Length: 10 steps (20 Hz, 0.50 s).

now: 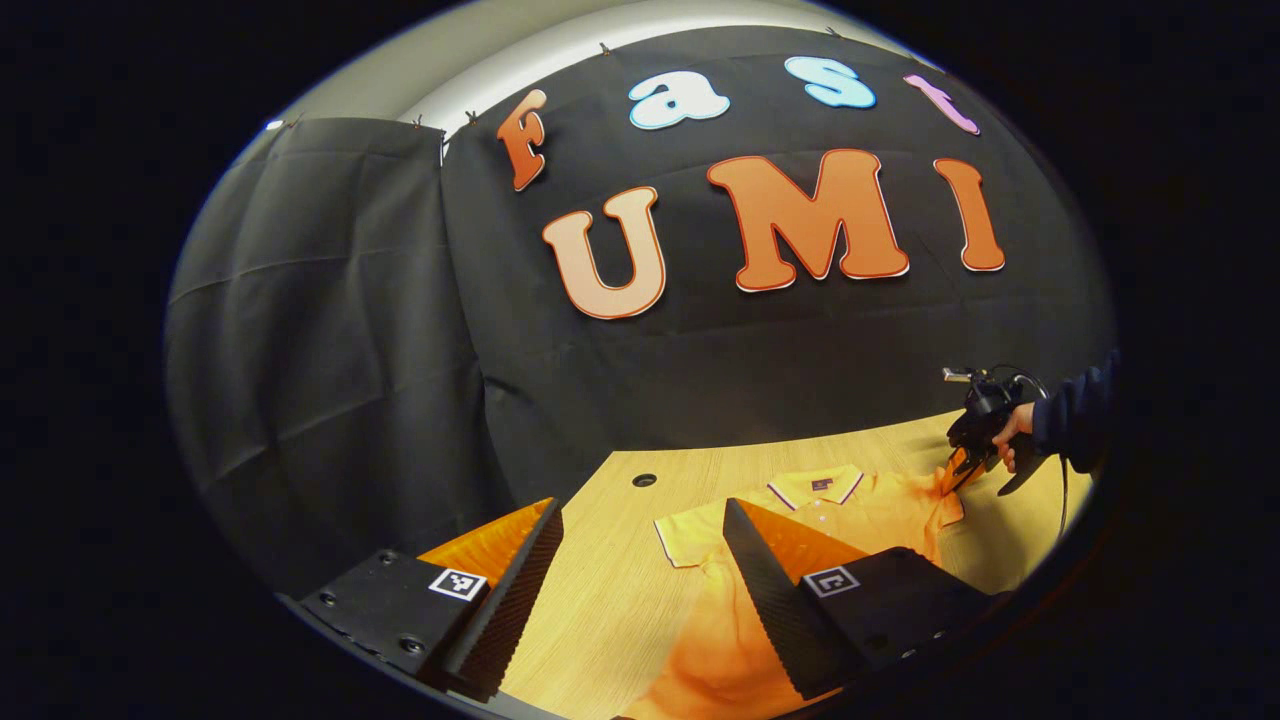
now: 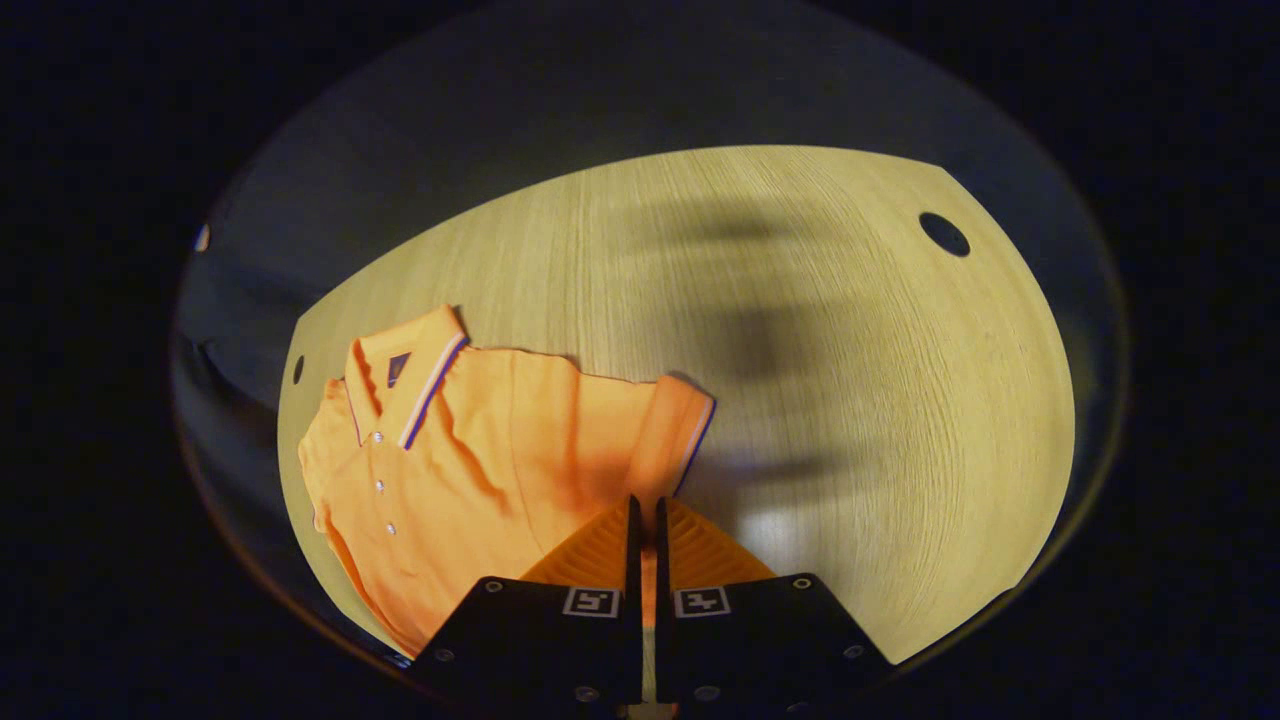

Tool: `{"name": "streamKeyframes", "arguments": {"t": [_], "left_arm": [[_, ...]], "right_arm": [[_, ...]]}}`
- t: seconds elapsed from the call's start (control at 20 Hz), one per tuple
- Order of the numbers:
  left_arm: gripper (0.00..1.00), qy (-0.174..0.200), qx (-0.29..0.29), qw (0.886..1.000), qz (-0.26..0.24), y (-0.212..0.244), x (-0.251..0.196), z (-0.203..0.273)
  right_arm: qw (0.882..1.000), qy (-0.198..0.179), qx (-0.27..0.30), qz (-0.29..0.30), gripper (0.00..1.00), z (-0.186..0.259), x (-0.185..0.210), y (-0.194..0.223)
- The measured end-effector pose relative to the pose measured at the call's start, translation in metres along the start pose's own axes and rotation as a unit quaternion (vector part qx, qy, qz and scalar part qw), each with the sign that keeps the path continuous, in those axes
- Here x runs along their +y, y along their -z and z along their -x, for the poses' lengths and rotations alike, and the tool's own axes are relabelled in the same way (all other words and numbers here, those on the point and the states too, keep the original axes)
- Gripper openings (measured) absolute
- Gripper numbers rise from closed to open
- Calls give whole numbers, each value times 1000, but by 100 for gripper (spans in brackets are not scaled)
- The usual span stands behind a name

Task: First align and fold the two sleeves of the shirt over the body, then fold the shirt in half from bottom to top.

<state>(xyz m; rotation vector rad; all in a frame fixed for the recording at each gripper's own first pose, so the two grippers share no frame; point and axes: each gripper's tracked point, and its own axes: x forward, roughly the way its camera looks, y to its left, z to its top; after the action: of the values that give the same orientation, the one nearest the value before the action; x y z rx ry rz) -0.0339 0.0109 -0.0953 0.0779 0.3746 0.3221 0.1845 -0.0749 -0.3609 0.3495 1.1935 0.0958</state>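
One shirt [image 2: 470, 470], two tongs [image 1: 640, 560] [image 2: 645, 520]

The shirt [image 2: 470, 450] was soft matt cloth; the table [image 2: 850, 400] looked like smooth, faintly glossy wood-grain, perhaps laminate.

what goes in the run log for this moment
stage: first sleeve fold | right claw: shut on sleeve | left claw: open above shirt | table

- It was a recording booth, not a home: black cloth [image 1: 330, 330] was clipped up as walls.
- A pale wood desk [image 2: 850, 380] with round cable holes [image 2: 944, 234] stood inside.
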Motion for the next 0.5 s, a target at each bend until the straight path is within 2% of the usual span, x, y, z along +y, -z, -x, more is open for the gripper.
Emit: {"name": "streamKeyframes", "arguments": {"t": [0.15, 0.35, 0.5], "left_arm": [[99, 1, 5, 1000, 1, 5, -3, -2], [100, 2, 9, 1000, 0, 6, -5, 0], [99, 0, 11, 1000, 3, 7, 0, -1]], "right_arm": [[1000, -11, -12, 24, 6, 12, 20, -3], [998, -46, -17, 47, 5, 22, 65, -4], [994, -104, -2, 14, 5, 27, 109, -1]]}}
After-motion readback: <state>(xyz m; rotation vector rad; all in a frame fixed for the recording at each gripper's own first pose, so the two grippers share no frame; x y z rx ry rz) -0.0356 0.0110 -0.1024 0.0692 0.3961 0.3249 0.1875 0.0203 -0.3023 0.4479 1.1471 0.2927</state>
